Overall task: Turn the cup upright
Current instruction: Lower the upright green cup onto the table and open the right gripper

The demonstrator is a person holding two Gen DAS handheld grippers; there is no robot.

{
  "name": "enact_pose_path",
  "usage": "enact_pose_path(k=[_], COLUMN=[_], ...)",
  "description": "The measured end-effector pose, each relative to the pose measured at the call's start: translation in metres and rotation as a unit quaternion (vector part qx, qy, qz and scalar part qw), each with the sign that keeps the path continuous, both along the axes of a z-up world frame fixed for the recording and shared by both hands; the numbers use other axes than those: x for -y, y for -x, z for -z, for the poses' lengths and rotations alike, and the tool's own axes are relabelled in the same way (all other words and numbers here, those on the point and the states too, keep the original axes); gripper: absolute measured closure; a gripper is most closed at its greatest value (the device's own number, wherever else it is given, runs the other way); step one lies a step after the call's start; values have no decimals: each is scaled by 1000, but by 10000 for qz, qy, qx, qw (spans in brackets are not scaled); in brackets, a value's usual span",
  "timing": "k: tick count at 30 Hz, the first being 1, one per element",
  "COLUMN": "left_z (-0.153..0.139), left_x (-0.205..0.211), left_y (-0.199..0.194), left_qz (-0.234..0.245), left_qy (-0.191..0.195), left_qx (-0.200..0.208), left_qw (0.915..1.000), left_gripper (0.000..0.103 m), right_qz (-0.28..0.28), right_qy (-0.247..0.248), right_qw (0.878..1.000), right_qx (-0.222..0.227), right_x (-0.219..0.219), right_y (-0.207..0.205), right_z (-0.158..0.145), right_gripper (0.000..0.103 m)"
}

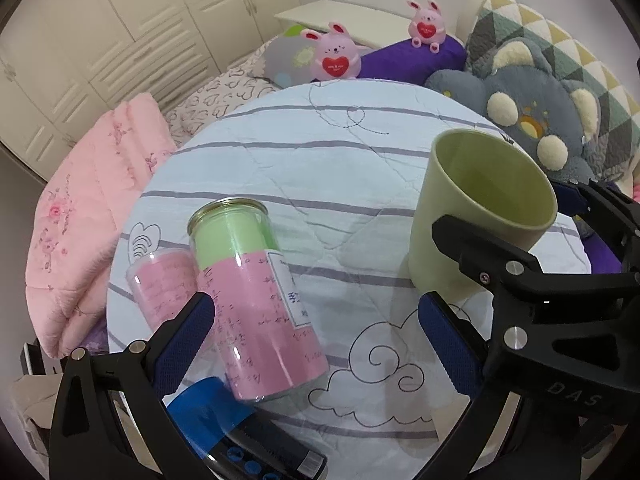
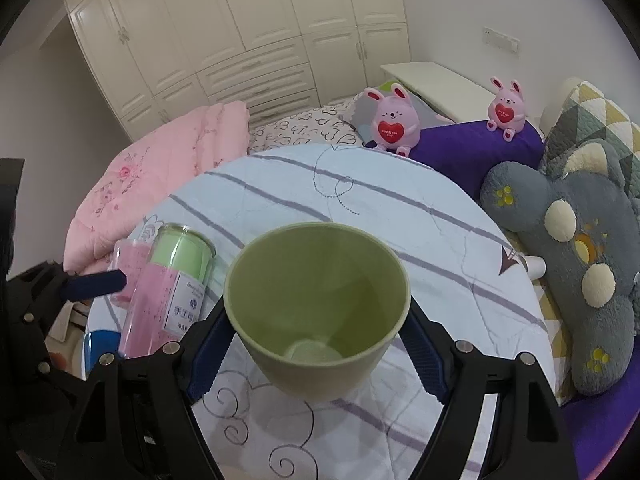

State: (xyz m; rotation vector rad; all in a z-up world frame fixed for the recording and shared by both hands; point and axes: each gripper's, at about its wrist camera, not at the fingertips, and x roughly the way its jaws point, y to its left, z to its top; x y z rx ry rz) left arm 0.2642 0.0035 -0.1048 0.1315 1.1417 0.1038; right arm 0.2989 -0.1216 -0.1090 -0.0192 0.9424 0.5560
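I see a round table (image 2: 440, 216) w/ striped cloth: green cup (image 2: 320, 304) upright near-centre, two pink canisters (image 2: 160, 300) left, maybe touching.

Pale green plastic cup (image 2: 318, 308), no handle, tapered, standing upright with mouth open upward and nothing inside. Base rests on the striped white round cloth surface (image 2: 400, 208), near its front edge. Right of the pink-green clear can (image 1: 248, 296), apart from it.

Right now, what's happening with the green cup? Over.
Right gripper jaws around green cup, cup upright, mouth up. Left gripper open, empty. Pink-and-green can stands left of cup, apart.
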Motion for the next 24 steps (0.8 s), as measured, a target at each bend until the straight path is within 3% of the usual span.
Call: enact_pose_path(k=[17,24], left_z=[-25,-27], left_x=[9,5], left_y=[35,49], left_qz=[100,23], left_qy=[-255,-133], left_qx=[330,359], left_qw=[9991,9993], left_gripper=[0,0], right_qz=[15,-78], right_qy=[-105,-77], right_qw=[9994,9998], right_qx=[-344,-164], right_x=[7,2], right_y=[24,35], right_z=[-9,-13], right_gripper=[21,20])
